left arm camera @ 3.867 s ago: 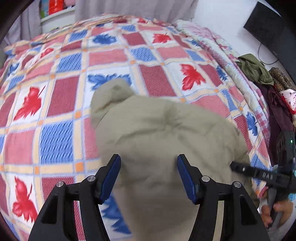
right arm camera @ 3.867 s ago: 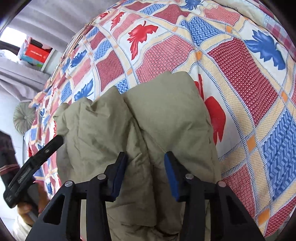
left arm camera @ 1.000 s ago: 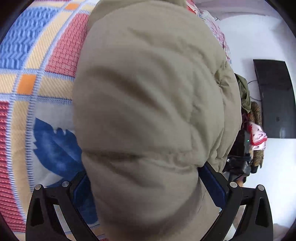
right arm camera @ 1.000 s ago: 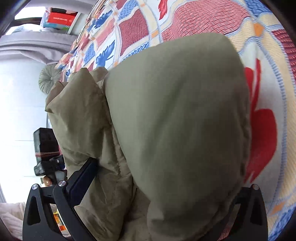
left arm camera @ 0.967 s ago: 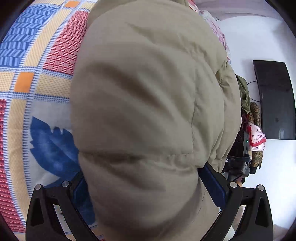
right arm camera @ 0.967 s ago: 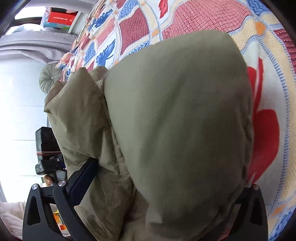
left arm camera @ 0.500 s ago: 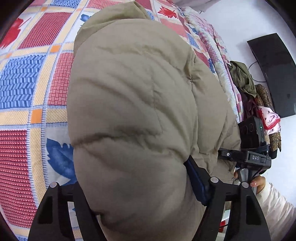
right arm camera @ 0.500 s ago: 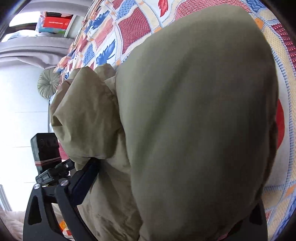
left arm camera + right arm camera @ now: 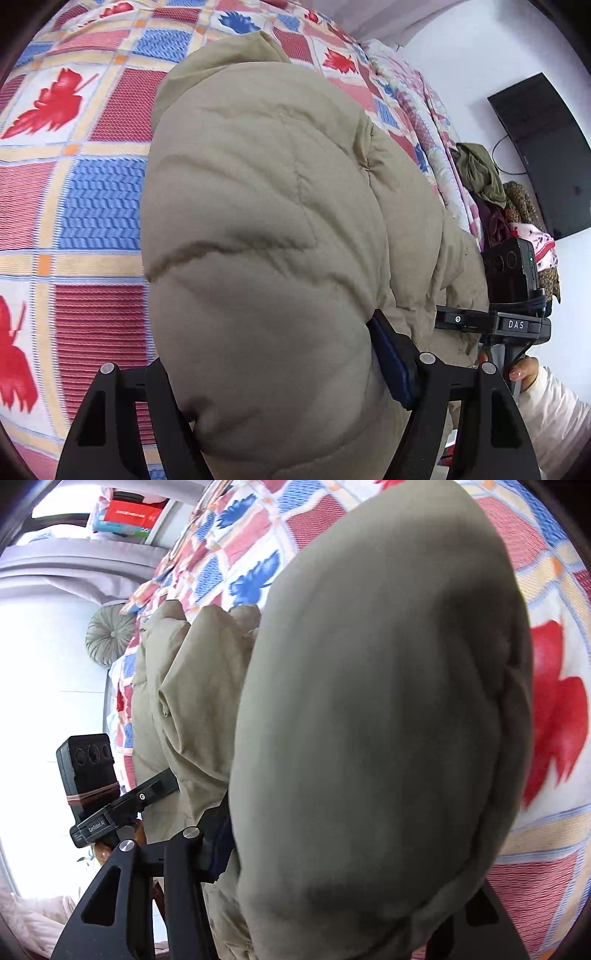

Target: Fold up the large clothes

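Note:
A khaki padded jacket lies bunched on the bed and fills both views. My left gripper is shut on a thick fold of the jacket; its right blue pad presses into the fabric and its left finger is hidden behind the bulge. My right gripper is shut on another thick fold of the jacket; only its left pad shows. The right gripper's body shows in the left wrist view, the left gripper's body in the right wrist view.
The bed has a red, blue and white leaf-patterned quilt. A pile of clothes and a black screen are beyond the bed's right edge. A round grey cushion and shelved boxes are at the far side.
Both grippers have closed further on the jacket folds and lifted or tilted up, so more of the quilt and room shows. Earlier, both grippers were open over the jacket.

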Demonstrator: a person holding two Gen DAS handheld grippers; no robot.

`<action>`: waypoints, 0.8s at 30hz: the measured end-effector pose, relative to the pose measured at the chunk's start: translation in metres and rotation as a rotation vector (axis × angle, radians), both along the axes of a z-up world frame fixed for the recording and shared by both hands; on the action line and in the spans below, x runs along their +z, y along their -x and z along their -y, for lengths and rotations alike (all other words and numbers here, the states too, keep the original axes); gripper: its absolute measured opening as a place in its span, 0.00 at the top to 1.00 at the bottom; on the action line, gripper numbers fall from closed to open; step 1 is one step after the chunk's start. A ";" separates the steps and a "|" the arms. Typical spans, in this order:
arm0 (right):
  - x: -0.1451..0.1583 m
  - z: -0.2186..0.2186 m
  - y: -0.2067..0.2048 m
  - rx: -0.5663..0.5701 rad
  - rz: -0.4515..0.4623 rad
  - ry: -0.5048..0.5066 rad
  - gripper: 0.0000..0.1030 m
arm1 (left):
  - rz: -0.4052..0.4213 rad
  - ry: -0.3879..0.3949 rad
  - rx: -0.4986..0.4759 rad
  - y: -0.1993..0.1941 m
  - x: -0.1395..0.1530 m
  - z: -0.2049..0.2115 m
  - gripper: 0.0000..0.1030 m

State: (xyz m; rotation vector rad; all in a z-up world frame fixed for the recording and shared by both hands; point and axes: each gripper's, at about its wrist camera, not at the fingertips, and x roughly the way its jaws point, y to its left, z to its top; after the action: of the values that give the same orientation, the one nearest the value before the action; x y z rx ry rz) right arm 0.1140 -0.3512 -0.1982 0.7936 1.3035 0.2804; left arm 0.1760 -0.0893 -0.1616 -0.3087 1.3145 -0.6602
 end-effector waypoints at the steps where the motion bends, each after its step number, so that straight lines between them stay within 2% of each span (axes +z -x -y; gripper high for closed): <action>1: 0.002 -0.004 -0.002 0.005 0.004 -0.001 0.46 | 0.005 -0.001 0.009 -0.003 0.003 -0.010 0.26; 9: 0.015 -0.053 -0.053 0.076 0.059 -0.015 0.46 | 0.069 -0.026 0.089 -0.041 0.025 -0.089 0.26; 15: 0.009 -0.085 -0.102 0.115 0.107 -0.033 0.46 | 0.130 -0.084 0.153 -0.084 0.031 -0.144 0.26; 19: -0.007 -0.106 -0.136 0.123 0.114 -0.039 0.46 | 0.146 -0.150 0.192 -0.107 0.017 -0.166 0.25; 22: -0.025 -0.116 -0.154 0.122 0.097 -0.023 0.46 | 0.128 -0.209 0.211 -0.120 -0.011 -0.172 0.24; 24: -0.037 -0.127 -0.162 0.127 0.074 0.007 0.46 | 0.122 -0.212 0.231 -0.124 -0.026 -0.173 0.19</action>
State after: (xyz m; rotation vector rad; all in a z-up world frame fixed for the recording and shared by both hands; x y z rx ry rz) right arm 0.2756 -0.2244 -0.2351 0.6894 1.2863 0.4026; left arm 0.3002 0.0836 -0.1878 -0.2386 1.1979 -0.3360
